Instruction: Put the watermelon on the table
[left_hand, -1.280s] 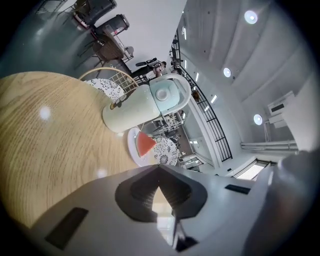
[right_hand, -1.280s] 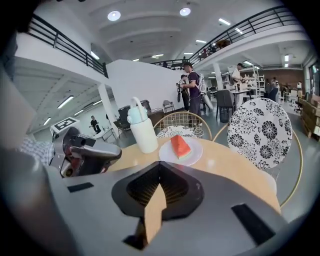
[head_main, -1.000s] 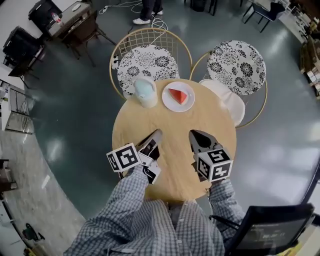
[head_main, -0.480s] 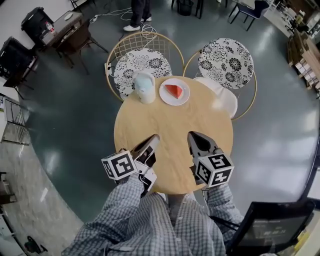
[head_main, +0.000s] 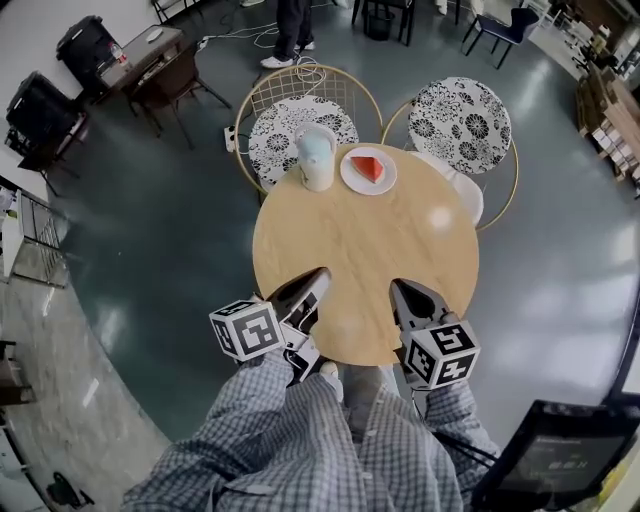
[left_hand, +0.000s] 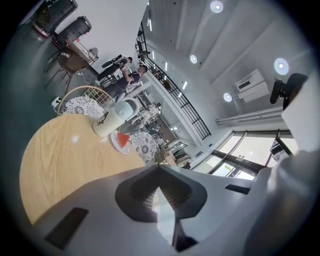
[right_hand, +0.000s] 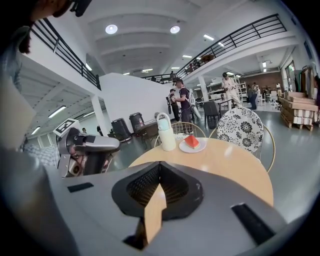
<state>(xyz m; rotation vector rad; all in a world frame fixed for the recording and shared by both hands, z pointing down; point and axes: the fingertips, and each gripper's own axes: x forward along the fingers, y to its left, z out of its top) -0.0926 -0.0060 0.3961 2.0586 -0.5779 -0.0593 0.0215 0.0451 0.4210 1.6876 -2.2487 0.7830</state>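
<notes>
A red watermelon slice (head_main: 368, 167) lies on a white plate (head_main: 352, 180) at the far side of the round wooden table (head_main: 370, 240), beside a pale blue jug (head_main: 316, 157). My left gripper (head_main: 318, 277) hovers over the table's near edge, jaws shut and empty. My right gripper (head_main: 400, 288) hovers beside it over the same edge, also shut and empty. The left gripper view shows the watermelon slice (left_hand: 121, 139) and the jug (left_hand: 111, 120) far ahead. In the right gripper view the watermelon slice (right_hand: 192, 141) sits across the table, with the left gripper (right_hand: 87, 147) at the left.
Two wire chairs with floral cushions (head_main: 300, 125) (head_main: 462, 115) stand behind the table. A white seat (head_main: 462, 195) pokes out at the table's far right. A dark screen (head_main: 560, 460) is at my lower right. People stand far off (right_hand: 184, 102).
Both grippers have drawn back from the middle of the table to its near edge and risen a little. The left one rolled slightly. The plate, slice and jug have stayed put.
</notes>
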